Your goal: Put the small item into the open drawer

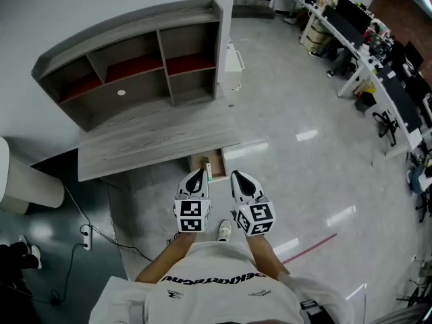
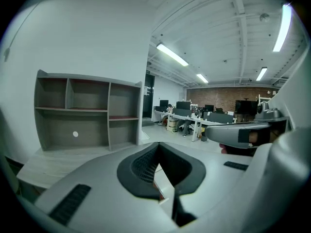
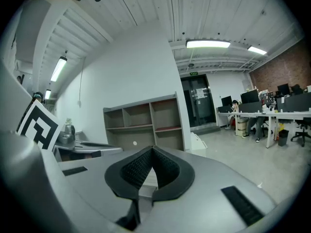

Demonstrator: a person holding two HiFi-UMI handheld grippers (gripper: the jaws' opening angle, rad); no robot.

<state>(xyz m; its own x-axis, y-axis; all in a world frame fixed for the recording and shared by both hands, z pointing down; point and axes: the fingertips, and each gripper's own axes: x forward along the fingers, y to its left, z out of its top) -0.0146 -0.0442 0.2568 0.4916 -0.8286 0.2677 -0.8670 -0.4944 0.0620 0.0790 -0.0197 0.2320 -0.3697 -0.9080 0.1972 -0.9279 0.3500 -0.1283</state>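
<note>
Left gripper (image 1: 199, 174) and right gripper (image 1: 237, 177): both noted closed on nothing, held side by side just near of the open drawer (image 1: 221, 162). A small green item (image 1: 210, 177) is seen inside the drawer. It is judged light and best pinched across its width; stiffness cannot be told. Desk (image 1: 155, 140) is grey wood-grain, floor (image 1: 304, 167) glossy. Workstations (image 1: 378, 52) are seen far right.
</note>
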